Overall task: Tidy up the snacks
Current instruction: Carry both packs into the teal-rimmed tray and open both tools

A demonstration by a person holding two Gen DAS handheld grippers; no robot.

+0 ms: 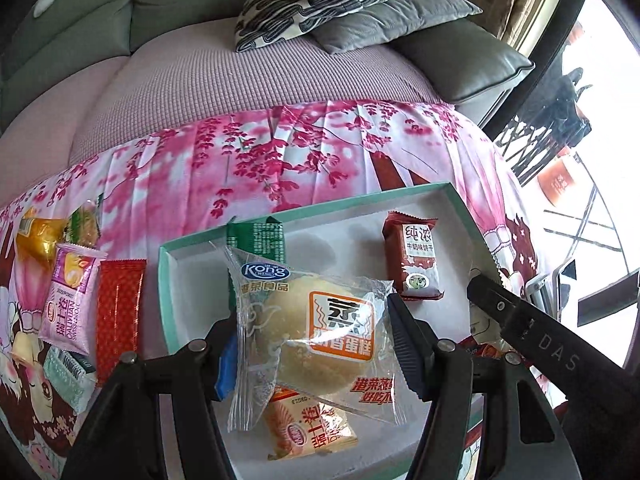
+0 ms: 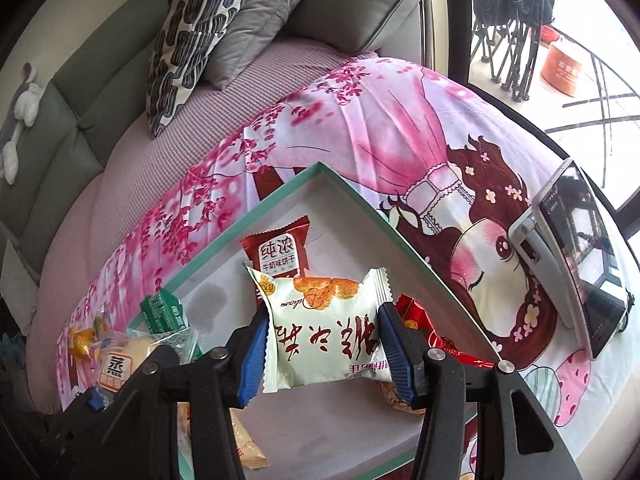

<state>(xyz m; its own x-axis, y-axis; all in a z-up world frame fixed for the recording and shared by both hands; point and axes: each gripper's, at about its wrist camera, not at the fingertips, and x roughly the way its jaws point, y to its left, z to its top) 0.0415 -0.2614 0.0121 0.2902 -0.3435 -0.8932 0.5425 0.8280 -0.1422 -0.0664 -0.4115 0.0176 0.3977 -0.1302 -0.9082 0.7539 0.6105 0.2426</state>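
The left hand-held gripper [image 1: 312,344] is clamped on a steamed cake [image 1: 316,336] in a clear crinkled wrapper: a pale round bun, a blue "Kong" oval at the top and an orange panel with bold characters across the front. It hangs over the teal-rimmed white box [image 1: 164,280], above a yellow-orange packet [image 1: 312,428] lying on the box floor. A brown biscuit packet [image 1: 412,260] with a white label lies flat near the far right corner of the box, and a green packet [image 1: 256,236] leans over the far rim. The right hand-held gripper [image 2: 322,344] is closed on a white pillow-shaped snack pack [image 2: 324,328], printed with golden biscuits and red characters that read upside down, held over the same box [image 2: 360,204]. Outside it, on the pink floral cloth [image 1: 240,168], lie a pink packet [image 1: 70,296] and a red one [image 1: 118,312].
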